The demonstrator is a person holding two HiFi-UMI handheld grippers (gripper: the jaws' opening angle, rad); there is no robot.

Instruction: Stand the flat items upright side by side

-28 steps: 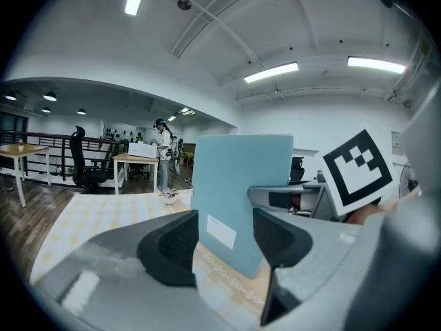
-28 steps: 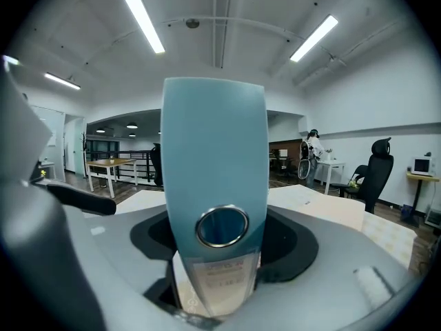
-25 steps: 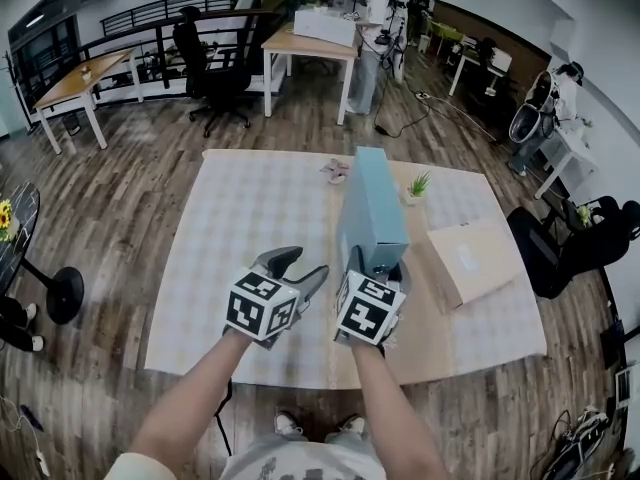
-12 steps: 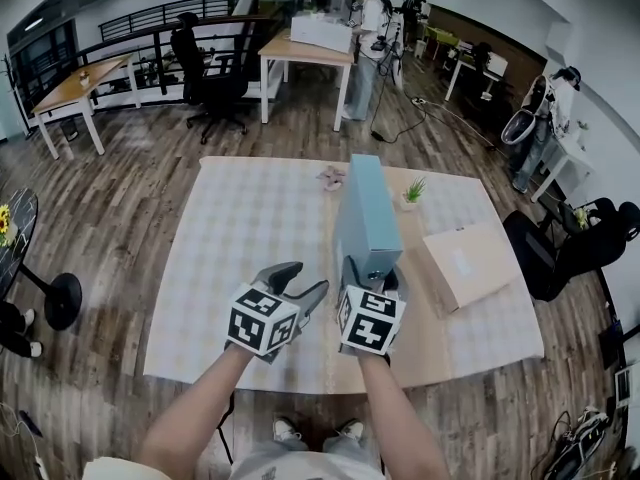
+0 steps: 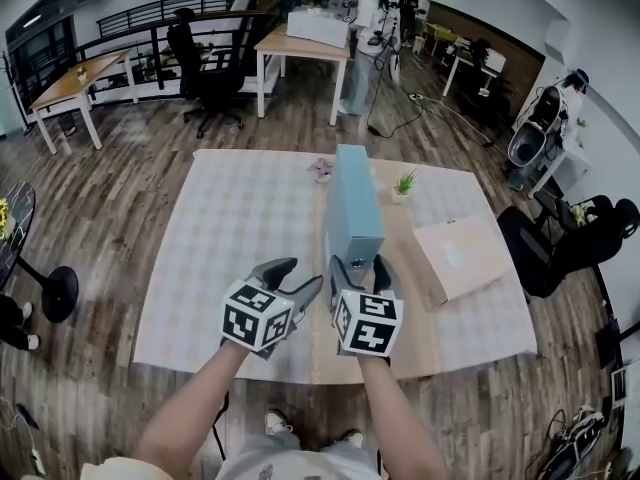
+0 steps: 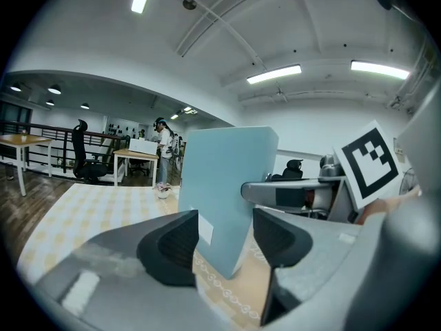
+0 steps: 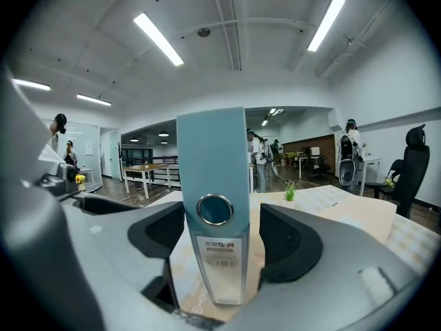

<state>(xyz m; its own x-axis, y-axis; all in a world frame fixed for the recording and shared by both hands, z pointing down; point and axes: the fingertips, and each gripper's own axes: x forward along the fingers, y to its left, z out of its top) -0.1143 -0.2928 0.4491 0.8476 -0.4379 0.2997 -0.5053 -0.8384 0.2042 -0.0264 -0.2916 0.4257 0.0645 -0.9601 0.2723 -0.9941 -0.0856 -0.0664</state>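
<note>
Binder [image 5: 352, 203] stands upright unaided, so right gripper [image 5: 361, 266], jaws just opening, clears its spine; left gripper [image 5: 293, 278] hangs open alongside.

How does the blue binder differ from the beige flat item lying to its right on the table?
The blue binder stands upright; the beige item lies flat. The blue binder is light blue with a ring hole in its spine; the beige item is tan with a pale label on top. Both rest on the same table.
</note>
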